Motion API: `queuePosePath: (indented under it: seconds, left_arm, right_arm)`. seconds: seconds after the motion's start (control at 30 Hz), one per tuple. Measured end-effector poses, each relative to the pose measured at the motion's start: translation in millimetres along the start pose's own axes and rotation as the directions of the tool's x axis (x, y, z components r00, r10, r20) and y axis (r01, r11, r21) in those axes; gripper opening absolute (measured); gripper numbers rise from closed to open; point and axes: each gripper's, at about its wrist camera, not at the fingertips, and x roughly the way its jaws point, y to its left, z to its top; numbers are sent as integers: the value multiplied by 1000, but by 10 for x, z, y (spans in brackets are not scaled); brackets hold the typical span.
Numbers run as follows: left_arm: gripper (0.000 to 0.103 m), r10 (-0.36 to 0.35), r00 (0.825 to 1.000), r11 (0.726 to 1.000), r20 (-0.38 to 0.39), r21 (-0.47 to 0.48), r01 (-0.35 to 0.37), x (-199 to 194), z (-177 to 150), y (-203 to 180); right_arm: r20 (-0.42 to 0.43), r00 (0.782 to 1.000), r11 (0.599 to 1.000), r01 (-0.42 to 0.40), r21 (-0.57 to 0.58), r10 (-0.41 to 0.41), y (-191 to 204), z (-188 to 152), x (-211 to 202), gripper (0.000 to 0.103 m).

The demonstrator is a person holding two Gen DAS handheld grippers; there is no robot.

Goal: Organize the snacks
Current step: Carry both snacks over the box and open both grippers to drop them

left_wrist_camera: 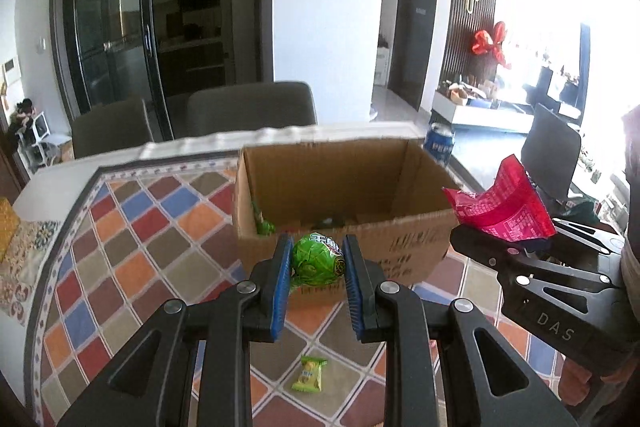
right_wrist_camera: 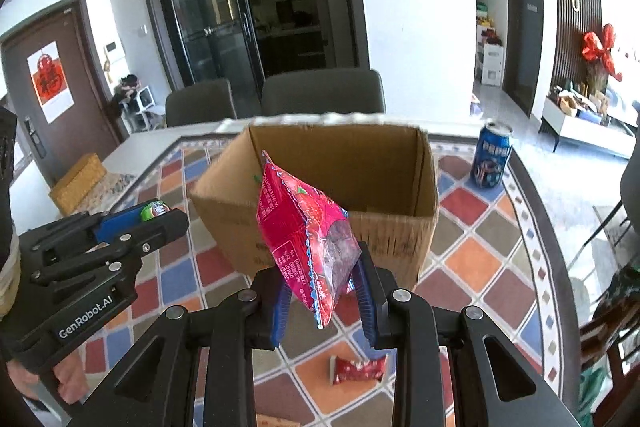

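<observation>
Cardboard box (left_wrist_camera: pixel 344 187) beyond 2 hand-held grippers: left (left_wrist_camera: pixel 318 261) clamps green ball (left_wrist_camera: pixel 318 259), right (right_wrist_camera: pixel 324 291) red packet (right_wrist_camera: pixel 304 231).

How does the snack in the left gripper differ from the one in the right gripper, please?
The green ball snack is round and plump; the red packet is flat with crimped edges. The green ball snack sits snugly between the left gripper pads; the red packet sticks up well past the right gripper. Both are gripped in front of the cardboard box.

Two grey chairs (right_wrist_camera: pixel 276 97) stand at the middle of the frame. Behind them are dark glass doors (right_wrist_camera: pixel 208 19) and a white wall (right_wrist_camera: pixel 416 7). A brown door (right_wrist_camera: pixel 52 83) is at left. Bright light fills the right side.
</observation>
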Motion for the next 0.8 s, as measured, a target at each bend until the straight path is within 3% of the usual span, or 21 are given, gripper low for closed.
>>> queuePosePath:
  seconds: [0.3, 0.8]
  left_arm:
    - [25, 3, 1000, 1000, 31, 16, -3, 91, 317, 20]
    - [25, 19, 1000, 1000, -22, 22, -18, 688, 604, 97]
  right_arm:
    - [43, 999, 1000, 9, -18, -8, -12, 283, 2, 30]
    - [-1, 1000, 998, 31, -46, -31, -117, 600, 471, 30]
